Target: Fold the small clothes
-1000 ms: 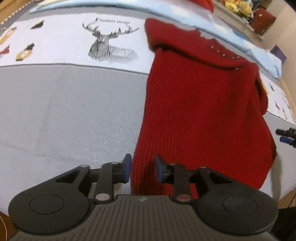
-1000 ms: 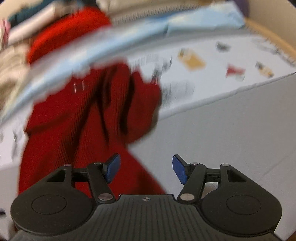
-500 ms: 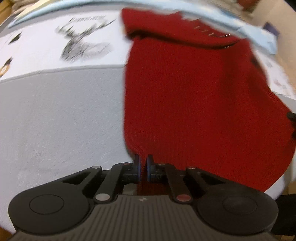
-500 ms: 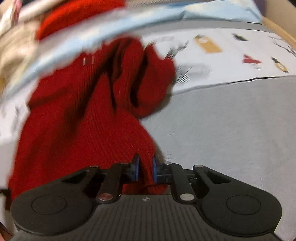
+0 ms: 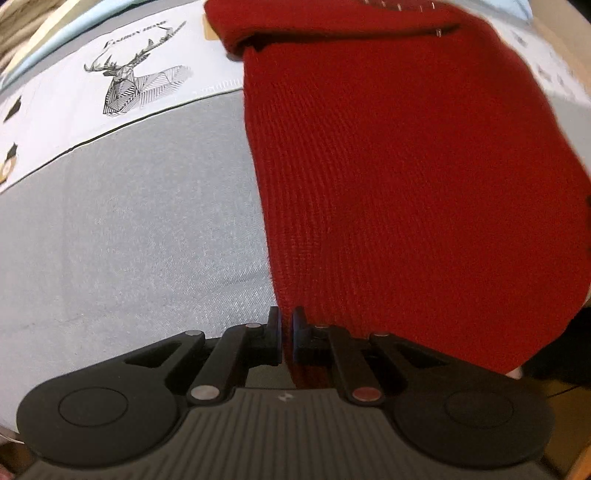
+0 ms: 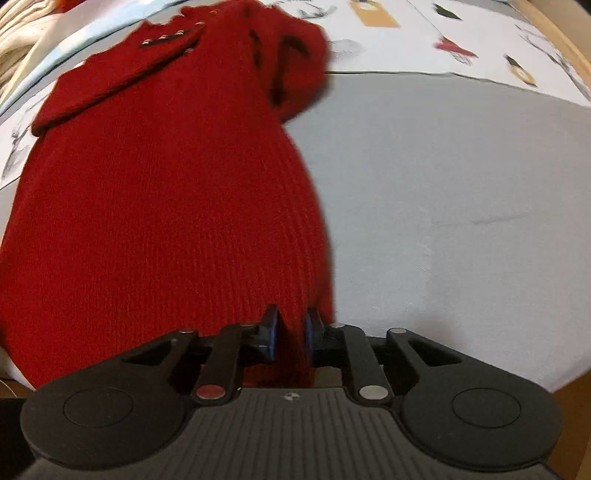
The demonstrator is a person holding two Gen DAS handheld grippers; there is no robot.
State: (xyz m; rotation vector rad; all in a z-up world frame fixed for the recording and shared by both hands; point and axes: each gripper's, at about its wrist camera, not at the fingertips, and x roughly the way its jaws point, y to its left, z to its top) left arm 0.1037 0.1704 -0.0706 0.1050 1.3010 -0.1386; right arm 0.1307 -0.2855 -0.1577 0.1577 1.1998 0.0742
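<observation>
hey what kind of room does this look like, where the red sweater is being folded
Probably a bedroom: the red sweater lies on a bed-like grey sheet, with a stag-print cover beyond and a wooden frame edge showing.

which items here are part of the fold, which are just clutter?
In play: red knitted sweater; left gripper and right gripper, each clamped on its hem.
Lying about: grey bedsheet; white deer-print cloth; cream knit pile.
</observation>
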